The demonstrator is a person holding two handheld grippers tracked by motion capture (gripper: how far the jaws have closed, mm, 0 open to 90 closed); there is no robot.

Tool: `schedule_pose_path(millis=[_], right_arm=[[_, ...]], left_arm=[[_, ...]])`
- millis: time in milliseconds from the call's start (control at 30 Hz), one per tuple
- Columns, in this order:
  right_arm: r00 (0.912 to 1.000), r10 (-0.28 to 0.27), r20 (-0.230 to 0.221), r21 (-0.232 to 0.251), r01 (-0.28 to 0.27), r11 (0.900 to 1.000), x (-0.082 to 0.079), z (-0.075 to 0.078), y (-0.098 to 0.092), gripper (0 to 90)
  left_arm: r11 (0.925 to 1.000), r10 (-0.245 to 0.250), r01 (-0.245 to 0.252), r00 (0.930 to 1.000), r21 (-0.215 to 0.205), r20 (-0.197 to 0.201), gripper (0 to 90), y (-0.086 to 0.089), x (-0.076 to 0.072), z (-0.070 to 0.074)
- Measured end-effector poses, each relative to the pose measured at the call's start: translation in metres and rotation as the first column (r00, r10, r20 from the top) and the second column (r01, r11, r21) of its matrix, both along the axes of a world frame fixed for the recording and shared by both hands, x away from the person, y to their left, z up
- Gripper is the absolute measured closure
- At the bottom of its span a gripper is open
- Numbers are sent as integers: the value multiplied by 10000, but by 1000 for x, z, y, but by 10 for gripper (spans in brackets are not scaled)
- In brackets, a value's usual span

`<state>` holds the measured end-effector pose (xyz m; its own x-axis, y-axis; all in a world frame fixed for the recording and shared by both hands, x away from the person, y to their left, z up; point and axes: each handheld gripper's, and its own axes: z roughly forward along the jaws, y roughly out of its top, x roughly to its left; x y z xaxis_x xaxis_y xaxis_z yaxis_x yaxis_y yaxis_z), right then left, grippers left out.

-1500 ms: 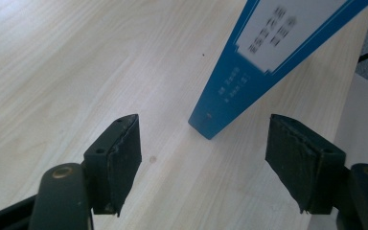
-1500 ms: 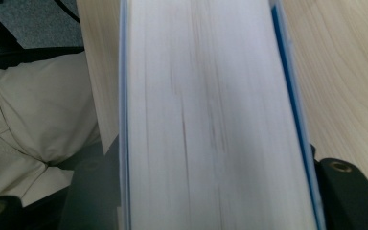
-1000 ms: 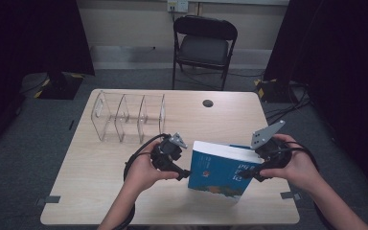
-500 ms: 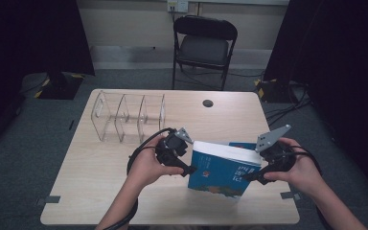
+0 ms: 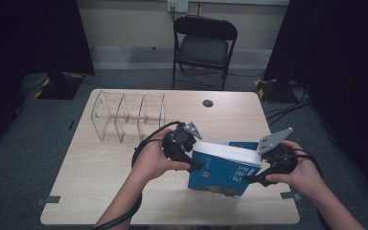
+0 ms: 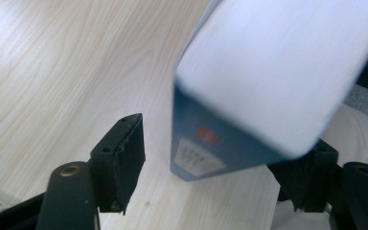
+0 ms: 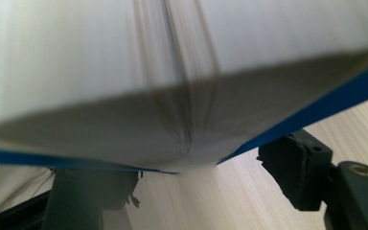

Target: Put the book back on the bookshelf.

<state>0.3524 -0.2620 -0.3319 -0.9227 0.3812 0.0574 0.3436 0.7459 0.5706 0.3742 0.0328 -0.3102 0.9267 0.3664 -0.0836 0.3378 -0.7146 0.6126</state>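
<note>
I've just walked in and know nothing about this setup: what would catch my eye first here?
A thick blue-covered book stands tilted on edge near the front of the pale wooden table, with a hand-held black gripper at each end: the left gripper and the right gripper. Behind them, towards the table's left, stands a clear plastic divider rack, and a black folding chair waits beyond the far edge.

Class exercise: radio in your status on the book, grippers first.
Left gripper and right gripper at opposite ends of the blue book, grip unconfirmed. Book tipped up on edge on the table. Clear rack behind, apart.
</note>
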Motion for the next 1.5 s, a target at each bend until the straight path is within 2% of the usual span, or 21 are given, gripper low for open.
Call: schedule_pose_path(millis=[100, 267, 300, 333, 433, 500, 633, 833, 867, 1133, 1333, 1500], right_arm=[[10000, -62, -2, 4, 62, 10000, -1, -1, -1, 329], [9999, -101, -26, 12, 101, 9999, -2, -5, -3, 329], [9999, -29, -116, 153, 31, 9999, -1, -7, -3, 329], [9999, -122, -32, 53, 122, 9999, -2, -7, -3, 329], [9998, -175, 9, 42, 175, 9998, -2, -8, -5, 329], [9998, -186, -6, 187, 186, 9997, -2, -9, -6, 329], [9995, -305, 101, 151, 303, 9994, -2, -9, -7, 327], [9991, -419, 36, 361, 417, 9985, -1, -14, -9, 316], [9988, -486, 53, 325, 484, 9983, -1, -15, -10, 315], [9987, -508, -7, 344, 507, 9981, 1, -19, -12, 315], [9985, -547, -92, 266, 549, 9981, 1, -23, -13, 316], [9988, -482, -118, 290, 485, 9984, 1, -24, -12, 317]], left_arm=[[9998, -204, 203, 9998, 6, 75, 363, -5, 0, 5], [9975, -699, 701, 9971, -74, 313, 384, -13, 0, 8], [9968, -795, 799, 9962, -105, 346, 387, -15, -1, 9], [9964, -842, 843, 9958, -16, 352, 393, -16, -1, 9], [9961, -876, 868, 9952, 181, 439, 395, -19, -1, 10], [9960, -878, 871, 9953, 183, 399, 397, -20, -1, 10], [9944, -1004, 989, 9940, 369, 432, 410, -20, 0, 12], [9949, -946, 930, 9947, 385, 396, 413, -22, 1, 12], [9938, -1011, 990, 9941, 505, 406, 413, -22, 2, 13], [9951, -947, 937, 9950, 313, 304, 414, -22, 3, 13], [9935, -1056, 1045, 9941, 444, 234, 412, -23, 6, 14], [9909, -1214, 1188, 9918, 627, 397, 404, -29, 6, 19]])
